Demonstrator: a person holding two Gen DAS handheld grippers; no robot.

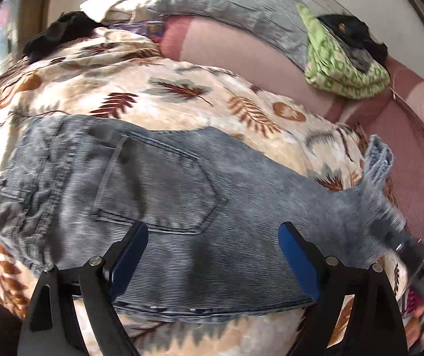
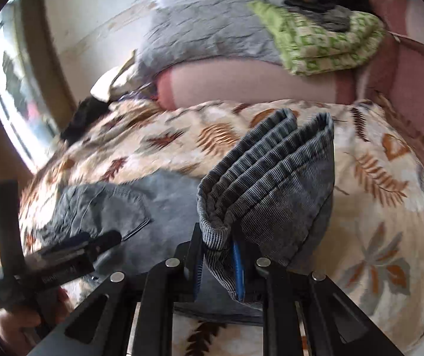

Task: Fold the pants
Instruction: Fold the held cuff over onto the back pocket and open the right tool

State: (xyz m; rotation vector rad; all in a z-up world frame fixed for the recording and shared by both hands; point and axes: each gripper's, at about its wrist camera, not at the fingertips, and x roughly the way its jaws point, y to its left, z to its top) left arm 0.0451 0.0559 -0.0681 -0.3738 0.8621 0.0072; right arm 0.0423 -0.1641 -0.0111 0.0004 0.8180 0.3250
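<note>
One pair of faded grey-blue corduroy pants [image 1: 164, 178] is spread on a cream leaf-patterned blanket [image 1: 182, 95] covering the bed. The left gripper [image 1: 213, 255] is held wide apart over the seat, near one back pocket [image 1: 158, 184]. The right gripper [image 2: 219, 270] is clamped on the two stacked leg hems [image 2: 271, 178], lifted to the right. One green patterned folded cloth [image 1: 342, 68] is seen far right.

Bedroom: blanket-covered bed [image 1: 182, 95], pillow [image 1: 229, 9]
</note>
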